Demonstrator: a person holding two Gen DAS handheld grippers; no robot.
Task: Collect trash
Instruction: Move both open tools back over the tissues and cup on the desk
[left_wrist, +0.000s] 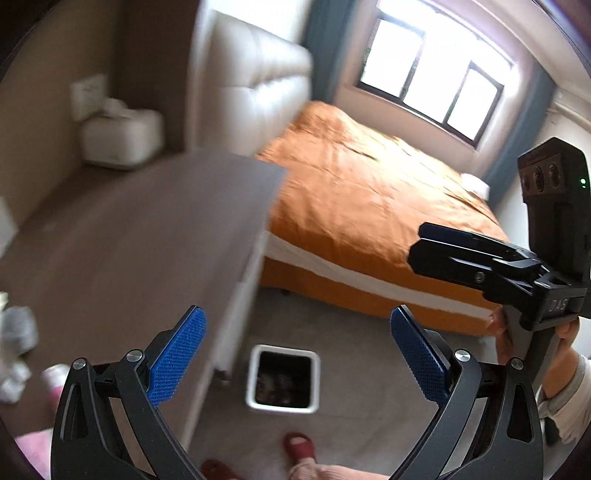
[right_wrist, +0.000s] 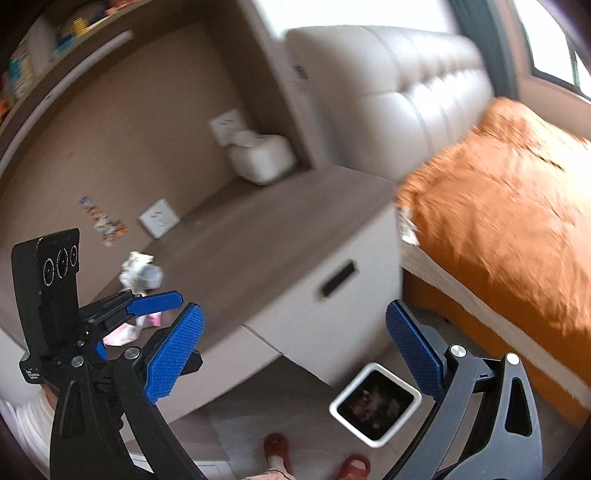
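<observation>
Both jaws stood apart and empty. Crumpled tissue trash (right_wrist: 141, 274) lay on the desk (right_wrist: 258, 236), to the left of the white bin (right_wrist: 375, 402) on the floor. The left gripper (right_wrist: 147, 314) hovered just beside the trash; the right gripper (right_wrist: 295, 354) was farther off, nearer the bin.

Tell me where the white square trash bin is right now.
The white square trash bin stands on the grey floor, at the foot of the white-fronted cabinet, between that cabinet and the orange-covered bed; in the left wrist view it sits low centre.
</observation>
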